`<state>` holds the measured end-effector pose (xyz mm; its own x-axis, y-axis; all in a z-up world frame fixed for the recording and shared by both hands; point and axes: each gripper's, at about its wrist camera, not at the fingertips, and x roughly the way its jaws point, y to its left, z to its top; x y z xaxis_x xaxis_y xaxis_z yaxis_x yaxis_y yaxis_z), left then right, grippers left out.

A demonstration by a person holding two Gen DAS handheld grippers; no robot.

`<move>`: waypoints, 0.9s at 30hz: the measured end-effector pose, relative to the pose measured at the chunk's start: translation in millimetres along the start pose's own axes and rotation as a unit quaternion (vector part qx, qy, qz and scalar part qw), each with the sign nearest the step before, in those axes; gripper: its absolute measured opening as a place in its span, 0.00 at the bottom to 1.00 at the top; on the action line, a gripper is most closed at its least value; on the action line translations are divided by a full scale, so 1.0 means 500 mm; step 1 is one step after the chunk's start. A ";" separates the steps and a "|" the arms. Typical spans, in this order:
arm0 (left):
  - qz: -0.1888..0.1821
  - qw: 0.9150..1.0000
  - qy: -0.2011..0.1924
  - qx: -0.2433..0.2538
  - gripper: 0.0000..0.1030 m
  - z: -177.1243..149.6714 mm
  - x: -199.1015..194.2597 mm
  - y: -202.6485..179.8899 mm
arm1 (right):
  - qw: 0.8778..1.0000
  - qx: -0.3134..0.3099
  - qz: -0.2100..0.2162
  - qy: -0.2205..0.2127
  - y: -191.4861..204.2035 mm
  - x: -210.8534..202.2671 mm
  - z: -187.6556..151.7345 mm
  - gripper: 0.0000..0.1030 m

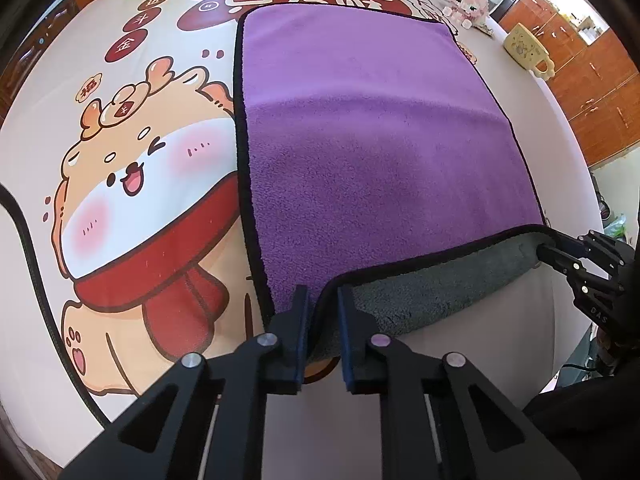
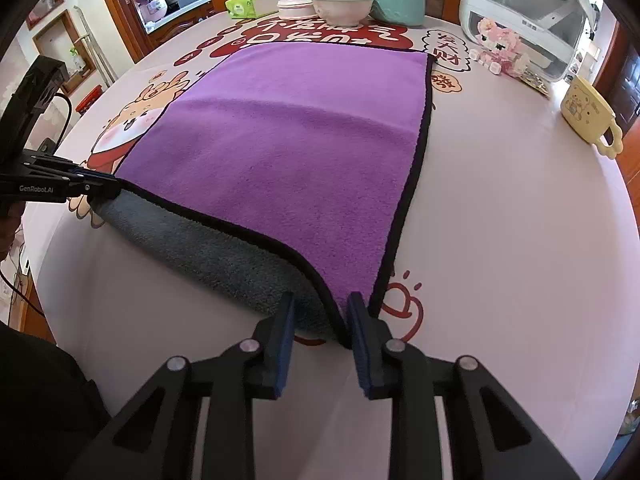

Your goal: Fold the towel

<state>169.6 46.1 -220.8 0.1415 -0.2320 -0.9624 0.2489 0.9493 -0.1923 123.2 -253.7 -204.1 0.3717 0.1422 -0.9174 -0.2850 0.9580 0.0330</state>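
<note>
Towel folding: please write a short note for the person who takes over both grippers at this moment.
Left gripper: jaws around the near left corner of the towel, corner lifted; full clamping cannot be confirmed.
Right gripper: the same at the near right corner.
Towel: purple side up, spread flat on the round table; only the near edge is raised, showing the grey underside.
Done: both near corners picked up.
Left: probably carry the near edge forward to the far edge, lay it down, release, then fold again if needed. Keep clear of the yellow mug on the right.
</note>
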 end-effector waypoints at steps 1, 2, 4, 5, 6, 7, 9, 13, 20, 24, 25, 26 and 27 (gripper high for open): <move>0.003 1.000 -0.003 0.002 0.09 -0.002 -0.002 0.001 | 1.000 0.000 -0.001 0.000 0.000 0.000 0.000 0.20; 0.006 1.000 -0.003 0.006 0.09 -0.004 -0.003 -0.001 | 1.000 0.000 -0.002 0.000 0.000 0.000 0.000 0.20; 0.008 1.000 -0.006 0.008 0.07 -0.006 -0.005 -0.002 | 1.000 0.000 -0.004 0.000 0.000 0.000 0.001 0.19; 0.009 1.000 -0.006 0.008 0.06 -0.004 -0.004 -0.003 | 1.000 0.001 -0.006 -0.001 0.001 0.000 0.001 0.18; 0.008 1.000 -0.007 0.009 0.05 -0.005 -0.003 -0.006 | 1.000 0.002 -0.010 -0.001 0.001 0.000 0.001 0.16; 0.009 1.000 -0.008 0.010 0.05 -0.005 -0.003 -0.007 | 1.000 0.004 -0.012 -0.002 0.001 0.000 0.001 0.14; 0.009 1.000 -0.008 0.009 0.05 -0.005 -0.003 -0.007 | 1.000 0.007 -0.013 -0.003 0.000 -0.001 0.001 0.12; 0.008 1.000 -0.008 0.005 0.04 -0.008 -0.004 -0.006 | 1.000 0.010 -0.014 -0.006 0.001 0.000 0.000 0.08; 0.009 1.000 -0.011 0.001 0.04 -0.010 -0.004 -0.008 | 1.000 0.015 -0.017 -0.010 0.000 0.001 0.001 0.04; 0.014 1.000 -0.012 0.001 0.04 -0.011 -0.006 -0.010 | 1.000 0.016 -0.016 -0.010 -0.001 -0.001 0.002 0.04; 0.013 1.000 -0.012 0.000 0.04 -0.011 -0.008 -0.009 | 1.000 0.017 -0.015 -0.009 -0.001 -0.001 0.003 0.04; 0.012 1.000 -0.015 -0.003 0.04 -0.011 -0.011 -0.009 | 1.000 0.018 -0.016 -0.009 -0.002 -0.002 0.003 0.04; 0.012 1.000 -0.017 -0.003 0.04 -0.013 -0.014 -0.007 | 1.000 0.018 -0.016 -0.009 -0.002 -0.003 0.004 0.04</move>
<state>161.7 45.7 -214.8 0.1806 -0.2165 -0.9594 0.2401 0.9557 -0.1704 124.6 -254.2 -202.1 0.3968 0.1156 -0.9106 -0.2405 0.9705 0.0184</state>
